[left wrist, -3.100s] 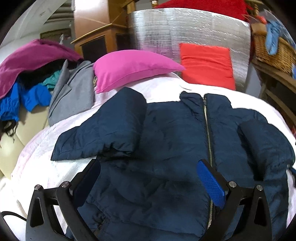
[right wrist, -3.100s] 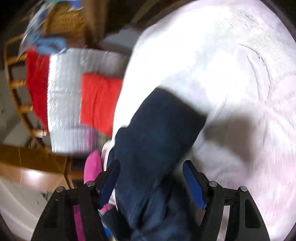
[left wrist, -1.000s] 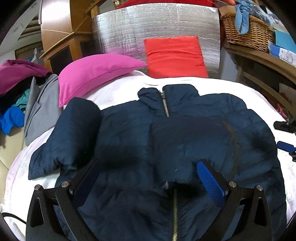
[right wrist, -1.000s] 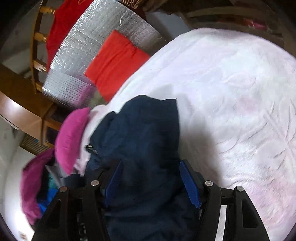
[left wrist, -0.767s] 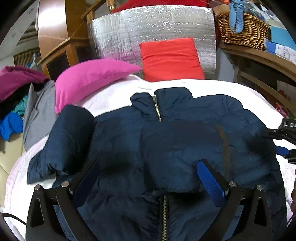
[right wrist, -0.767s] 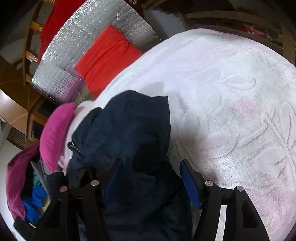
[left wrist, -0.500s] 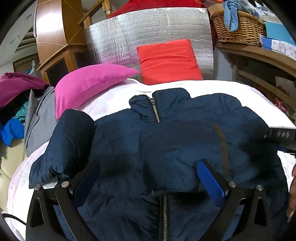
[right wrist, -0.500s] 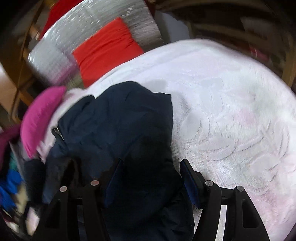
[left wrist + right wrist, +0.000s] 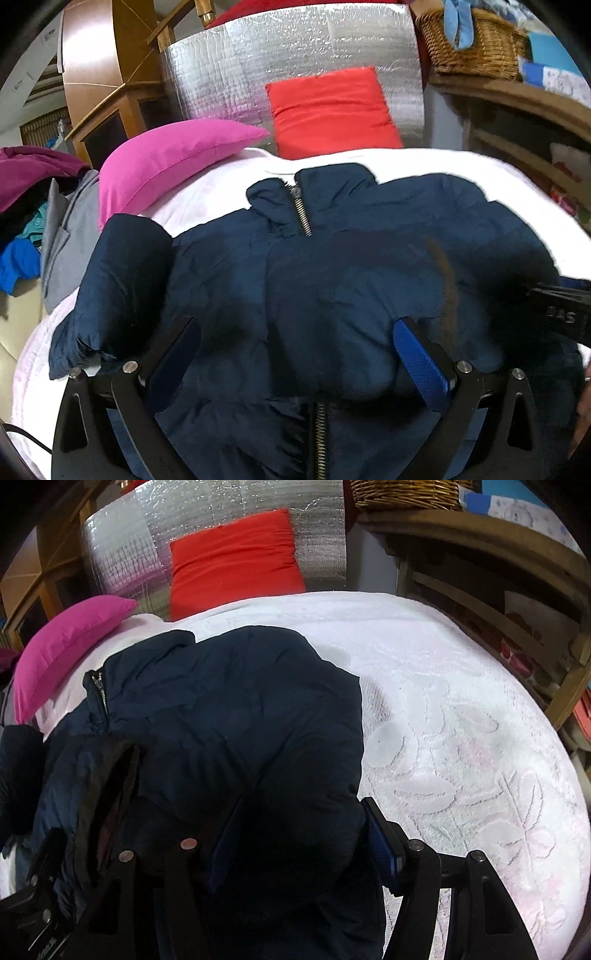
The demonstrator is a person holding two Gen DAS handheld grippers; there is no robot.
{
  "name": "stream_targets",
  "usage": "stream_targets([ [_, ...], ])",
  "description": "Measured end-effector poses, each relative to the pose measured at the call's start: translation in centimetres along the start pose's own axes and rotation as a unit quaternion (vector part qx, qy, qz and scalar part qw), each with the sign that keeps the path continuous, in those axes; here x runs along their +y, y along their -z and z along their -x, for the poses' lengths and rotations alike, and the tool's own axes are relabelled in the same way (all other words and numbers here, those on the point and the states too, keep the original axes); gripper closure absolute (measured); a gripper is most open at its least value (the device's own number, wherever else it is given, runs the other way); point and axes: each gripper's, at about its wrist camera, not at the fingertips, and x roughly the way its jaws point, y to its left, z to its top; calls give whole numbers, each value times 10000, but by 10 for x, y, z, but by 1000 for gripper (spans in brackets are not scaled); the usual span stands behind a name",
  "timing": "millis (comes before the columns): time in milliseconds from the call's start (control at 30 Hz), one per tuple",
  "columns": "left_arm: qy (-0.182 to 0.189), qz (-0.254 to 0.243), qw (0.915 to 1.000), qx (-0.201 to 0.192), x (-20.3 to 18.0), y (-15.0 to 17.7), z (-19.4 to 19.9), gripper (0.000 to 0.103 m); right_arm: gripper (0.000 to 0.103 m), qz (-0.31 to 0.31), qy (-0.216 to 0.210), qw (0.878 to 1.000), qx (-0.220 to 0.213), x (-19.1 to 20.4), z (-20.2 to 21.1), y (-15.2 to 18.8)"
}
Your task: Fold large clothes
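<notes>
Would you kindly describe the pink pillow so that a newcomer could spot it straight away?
Start at the white bedspread that the navy jacket lies on. At its far edge, beside the silver quilted panel, lies the pink pillow, left of the red cushion. It alone is magenta and lies flat; the red one leans upright against the panel.

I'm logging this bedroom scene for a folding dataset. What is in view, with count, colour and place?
puffer jacket: one, navy, zipped, flat on the bedspread, one sleeve folded across its chest
bedspread: one, white, embossed, under the jacket
pink pillow: one, head of bed
red cushion: one, against the silver foil panel
clothes pile: maroon, grey, blue, beside the bed
wicker basket: one, on the wooden shelf
left gripper: jaws open over the jacket
right gripper: jaws open astride the jacket's edge
</notes>
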Motion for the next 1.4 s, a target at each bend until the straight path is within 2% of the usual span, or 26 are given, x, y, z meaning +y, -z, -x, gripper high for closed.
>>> stream_targets([
  [67, -9, 26, 10000, -24, 3, -1, -2, 5, 37, 93, 89, 9999, -12, 3, 0, 0],
  [133, 48, 34, 10000, 11, 5, -2, -4, 29, 37, 191, 178, 9997, -31, 7, 1, 1],
  [200, 212, 100, 9997, 83, 9, -2, -7, 41, 37, 265, 244, 9993, -50, 10, 2, 2],
  [400, 339, 234, 9991, 72, 14, -5, -4, 69, 37, 477, 399, 9980, -98, 19, 7, 6],
  [600, 291, 504, 9983, -10, 30, -10, 3, 79, 37, 502, 441, 9977, -91, 22, 5, 4],
  [733, 133, 622, 9980, -41, 41, -12, 5, 87, 37, 500, 483, 9975, -95, 23, 7, 5],
  [933, 33, 843, 9964, -34, 58, -13, 6, 89, 37, 514, 545, 9971, -111, 26, 6, 5],
  [1067, 298, 767, 9966, -60, 55, -14, 11, 89, 37, 547, 581, 9967, -119, 28, 6, 6],
  [1100, 426, 741, 9963, -58, 52, -14, 13, 81, 37, 550, 583, 9967, -118, 28, 6, 6],
  [1133, 550, 730, 9958, -39, 50, -14, 15, 62, 37, 555, 580, 9967, -118, 28, 5, 5],
  [1167, 718, 743, 9946, -33, 48, -14, 16, 50, 37, 559, 578, 9967, -117, 28, 5, 5],
  [1200, 742, 747, 9944, -72, 46, -14, 18, 32, 37, 559, 576, 9967, -117, 28, 5, 5],
  [1233, 717, 721, 9947, -132, 44, -14, 20, 29, 37, 559, 573, 9967, -117, 27, 5, 4],
  [1400, 692, 274, 9969, -248, 23, -12, 24, 29, 37, 573, 587, 9966, -116, 28, 4, 4],
])
